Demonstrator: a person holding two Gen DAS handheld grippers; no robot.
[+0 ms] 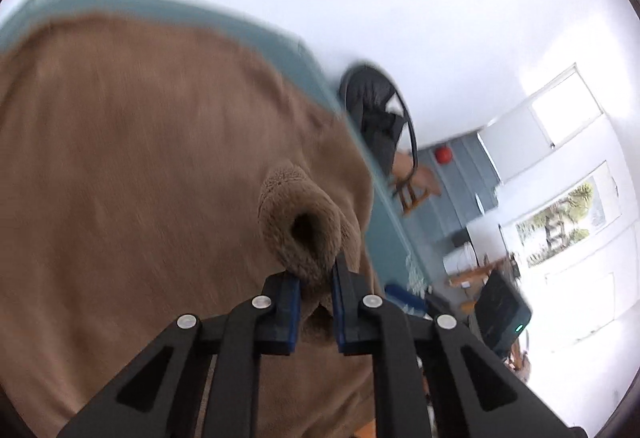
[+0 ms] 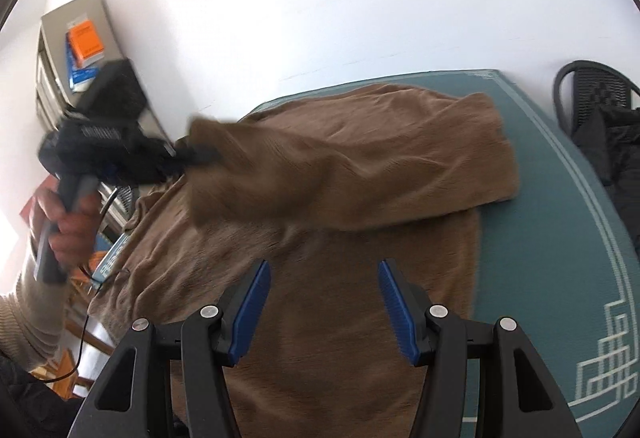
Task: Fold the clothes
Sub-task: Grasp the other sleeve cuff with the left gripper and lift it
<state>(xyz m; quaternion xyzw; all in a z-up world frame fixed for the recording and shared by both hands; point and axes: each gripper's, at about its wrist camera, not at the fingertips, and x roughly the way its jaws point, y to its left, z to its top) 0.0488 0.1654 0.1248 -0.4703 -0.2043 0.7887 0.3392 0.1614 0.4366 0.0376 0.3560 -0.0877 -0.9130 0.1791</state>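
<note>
Left claw (image 1: 316, 288) clamped on brown garment (image 2: 320, 197) cuff | right claw (image 2: 324, 302) apart, empty | teal mat (image 2: 560, 217)

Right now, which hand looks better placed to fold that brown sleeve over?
Probably the left. The left gripper is already shut on the brown sweater's sleeve cuff, while the right gripper hangs open, holding nothing.

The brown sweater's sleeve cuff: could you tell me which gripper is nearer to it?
Left. The left gripper is shut on the sleeve cuff, pinching its fleecy edge. The right gripper hangs open above the sweater's body, apart from the cuff.
</note>
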